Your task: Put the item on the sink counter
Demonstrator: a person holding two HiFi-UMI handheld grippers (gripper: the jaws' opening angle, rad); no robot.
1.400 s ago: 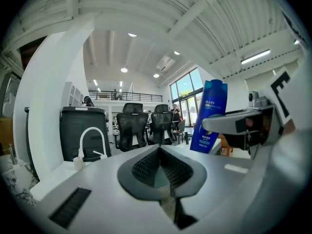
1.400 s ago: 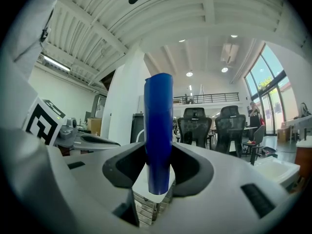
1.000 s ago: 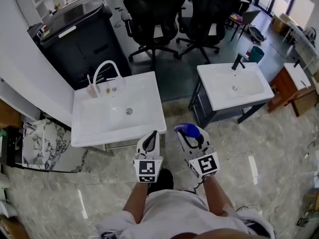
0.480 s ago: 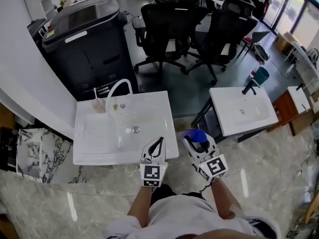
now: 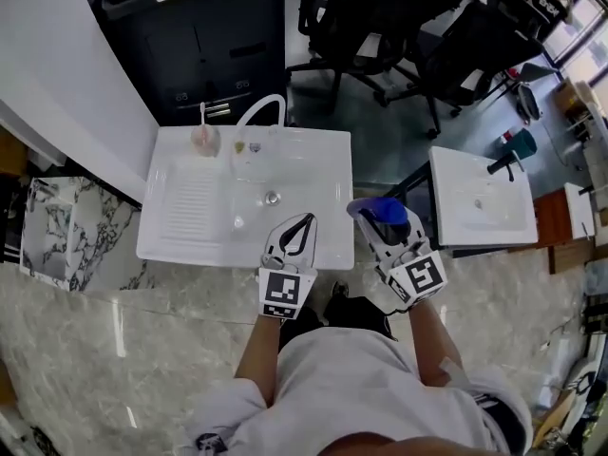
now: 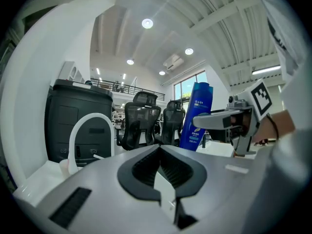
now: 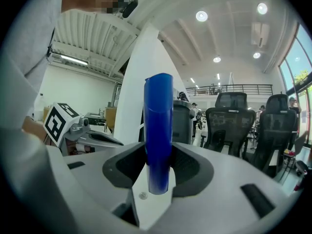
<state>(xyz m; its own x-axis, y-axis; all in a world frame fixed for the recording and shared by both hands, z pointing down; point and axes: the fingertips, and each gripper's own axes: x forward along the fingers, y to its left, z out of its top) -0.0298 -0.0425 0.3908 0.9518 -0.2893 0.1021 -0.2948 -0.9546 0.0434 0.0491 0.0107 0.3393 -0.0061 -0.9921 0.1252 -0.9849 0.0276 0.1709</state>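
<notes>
"Where's the blue bottle [image 5: 378,209] at the moment?"

"In the right gripper [image 5: 382,226]. The jaws are clamped on the bottle's lower body, one pad on each side, and it stands about upright between them. It's held up in the air and rests on nothing."

"Is it over the sink counter [image 5: 190,245]?"

"Not quite. Taking the drain [image 5: 272,197] as the centre of the dial, the bottle sits at about 3 o'clock. That's just past the counter's right edge, in the gap between that counter and the second sink [image 5: 480,202]."

"And the left gripper [image 5: 306,220]?"

"Its jaws are drawn together at the tips, and there's nothing between the pads. It hangs over the counter's near edge, around 5 o'clock from the drain. It's just beside the right gripper, and the two aren't touching."

"What's on the counter itself?"

"A white arched faucet [image 5: 261,110] at 12 o'clock on the back rim. There's also a cup [image 5: 202,139] at about 11 o'clock, just left of the faucet, with something thin standing in it. I can't tell what that is from here."

"And beyond the counter?"

"A black cabinet [image 5: 204,27] at 12 o'clock, right behind it, and black office chairs [image 5: 380,17] off toward 1 o'clock."
</notes>
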